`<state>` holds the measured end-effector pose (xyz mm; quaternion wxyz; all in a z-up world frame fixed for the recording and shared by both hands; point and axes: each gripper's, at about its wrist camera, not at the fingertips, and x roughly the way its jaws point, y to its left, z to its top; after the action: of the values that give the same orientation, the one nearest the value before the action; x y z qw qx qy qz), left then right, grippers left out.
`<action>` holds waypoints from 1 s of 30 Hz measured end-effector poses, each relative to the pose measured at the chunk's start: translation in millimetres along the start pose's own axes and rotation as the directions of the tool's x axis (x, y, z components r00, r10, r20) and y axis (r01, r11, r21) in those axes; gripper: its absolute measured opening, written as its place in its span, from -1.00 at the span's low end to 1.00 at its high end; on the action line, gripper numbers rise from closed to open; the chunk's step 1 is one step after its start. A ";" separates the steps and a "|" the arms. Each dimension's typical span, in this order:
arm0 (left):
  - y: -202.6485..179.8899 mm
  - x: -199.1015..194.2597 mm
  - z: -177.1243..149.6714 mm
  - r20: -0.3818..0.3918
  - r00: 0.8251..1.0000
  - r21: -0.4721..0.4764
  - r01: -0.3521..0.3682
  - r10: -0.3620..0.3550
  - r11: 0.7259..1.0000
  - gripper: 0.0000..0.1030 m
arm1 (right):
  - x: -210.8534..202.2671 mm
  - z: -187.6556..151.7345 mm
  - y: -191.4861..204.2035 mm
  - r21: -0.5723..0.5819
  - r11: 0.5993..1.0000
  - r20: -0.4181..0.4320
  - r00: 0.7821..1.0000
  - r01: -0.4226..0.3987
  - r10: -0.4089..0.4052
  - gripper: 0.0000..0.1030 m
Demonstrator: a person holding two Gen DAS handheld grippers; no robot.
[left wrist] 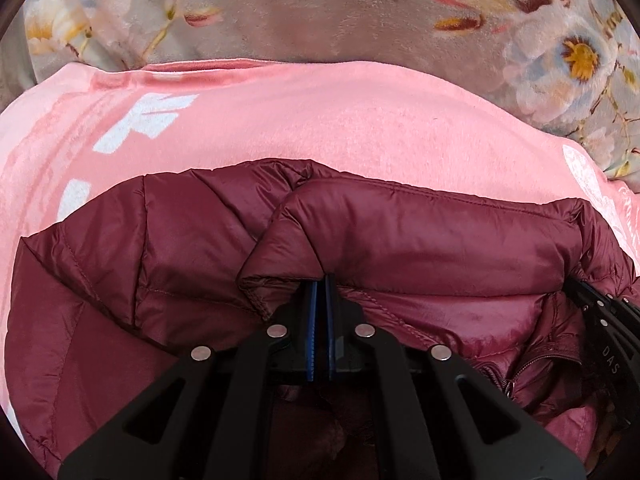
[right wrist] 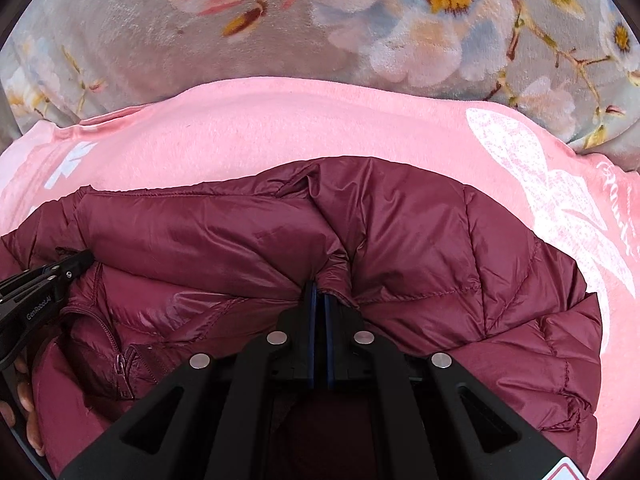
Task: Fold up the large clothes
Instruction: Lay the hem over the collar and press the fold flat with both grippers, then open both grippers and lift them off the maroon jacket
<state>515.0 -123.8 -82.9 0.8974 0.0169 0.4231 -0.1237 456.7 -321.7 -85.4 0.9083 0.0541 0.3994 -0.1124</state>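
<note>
Pinching folds of a maroon quilted puffer jacket (left wrist: 420,248), the left tool (left wrist: 320,284) and the right tool (right wrist: 319,290) are both clenched on its glossy, stitched fabric. The jacket lies with its long axis running side to side across both views, resting on a soft pink garment (left wrist: 320,120) printed with white shapes, which is spread on a plush floral blanket (right wrist: 200,40). Its zipper (right wrist: 124,372) sits between the two tools, and fingers (right wrist: 24,392) show at the right view's left edge.
</note>
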 end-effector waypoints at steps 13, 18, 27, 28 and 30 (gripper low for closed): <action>-1.7 -2.1 -2.3 0.003 1.000 0.025 -0.026 0.026 0.999 -0.93 | 1.4 -1.1 4.3 -0.025 0.999 0.003 1.000 0.024 -0.024 -0.94; -4.6 -2.2 -2.6 0.002 0.999 0.041 -0.045 0.045 0.998 -0.94 | 1.8 -1.5 5.6 -0.028 0.999 0.007 0.999 0.032 -0.032 -0.93; 5.3 -10.2 -1.3 -0.012 1.000 0.013 0.003 -0.002 1.000 -0.91 | -4.7 -0.9 -8.1 0.032 0.998 -0.008 0.998 -0.060 0.060 -0.83; 9.3 -16.4 -3.2 -0.026 1.000 0.005 0.013 -0.013 1.000 -0.84 | -14.2 -3.1 -11.3 0.041 0.997 -0.046 0.996 -0.073 0.075 -0.66; 22.5 -46.9 -15.0 -0.034 0.995 -0.028 0.091 -0.092 0.995 -0.39 | -51.6 -17.0 -16.4 0.053 0.991 -0.047 0.991 -0.124 0.126 0.04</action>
<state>480.4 -90.2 -58.3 0.8834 -0.0123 0.4408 -0.1585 406.7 -326.0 -58.9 0.9015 0.1046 0.4150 -0.0639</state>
